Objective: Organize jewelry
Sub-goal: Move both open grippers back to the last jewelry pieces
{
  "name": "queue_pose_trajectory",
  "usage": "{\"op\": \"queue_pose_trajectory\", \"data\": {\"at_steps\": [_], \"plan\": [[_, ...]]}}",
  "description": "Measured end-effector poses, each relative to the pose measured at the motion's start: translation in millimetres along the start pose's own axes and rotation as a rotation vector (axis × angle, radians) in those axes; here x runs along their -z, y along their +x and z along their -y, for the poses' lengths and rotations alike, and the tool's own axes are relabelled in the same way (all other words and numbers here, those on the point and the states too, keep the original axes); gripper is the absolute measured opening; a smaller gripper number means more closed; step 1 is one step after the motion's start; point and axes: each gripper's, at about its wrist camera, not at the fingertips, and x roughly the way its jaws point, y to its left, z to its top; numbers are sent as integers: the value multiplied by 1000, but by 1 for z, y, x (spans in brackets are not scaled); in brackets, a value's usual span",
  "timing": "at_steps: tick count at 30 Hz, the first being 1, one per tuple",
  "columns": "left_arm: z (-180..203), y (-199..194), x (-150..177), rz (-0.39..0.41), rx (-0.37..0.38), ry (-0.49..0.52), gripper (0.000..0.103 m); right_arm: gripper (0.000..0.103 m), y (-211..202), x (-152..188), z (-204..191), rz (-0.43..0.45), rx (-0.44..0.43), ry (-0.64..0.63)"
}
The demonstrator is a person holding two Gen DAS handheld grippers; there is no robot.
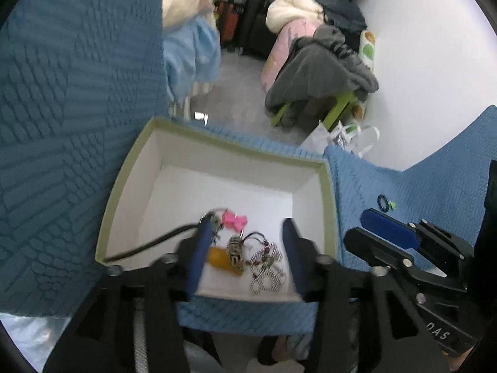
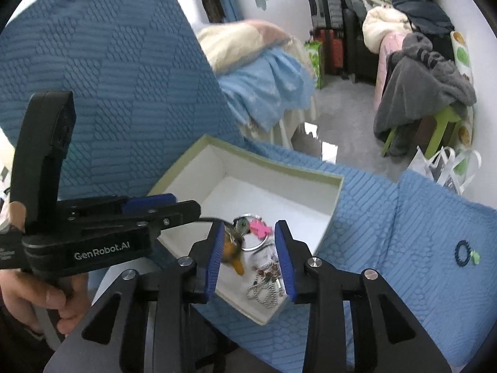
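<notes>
Jewelry, a blurred tangle of pink charm, amber piece and silver bead chain point(image 2: 264, 283), lay in the open white cardboard box point(image 2: 337, 186) beneath both claws. Your left gripper point(image 1: 245, 255) and right gripper point(image 2: 248, 261) stood apart, empty. Deposit judged complete; next, reach right for the dark beaded ring point(image 2: 462, 253).

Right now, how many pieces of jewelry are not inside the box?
1 that I can see: a small dark beaded ring with a green charm, lying alone on the blue quilted cushion, right of the open white box. Others may be hidden.
</notes>
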Motion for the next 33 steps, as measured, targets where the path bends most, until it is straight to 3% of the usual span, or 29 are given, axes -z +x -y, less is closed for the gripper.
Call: {"op": "queue_pose_trajectory", "data": {"at_steps": [10, 17, 25, 33], "plan": [[63, -14, -21, 102, 95, 50, 50, 31, -68, -6, 56, 143, 104, 32], [125, 2, -30, 118, 183, 106, 50, 31, -106, 4, 117, 194, 202, 106], [193, 46, -26, 55, 257, 180, 50, 31, -137, 34, 193, 196, 309, 183], [240, 112, -16, -63, 299, 205, 47, 31, -135, 72, 271, 141, 354, 289]]}}
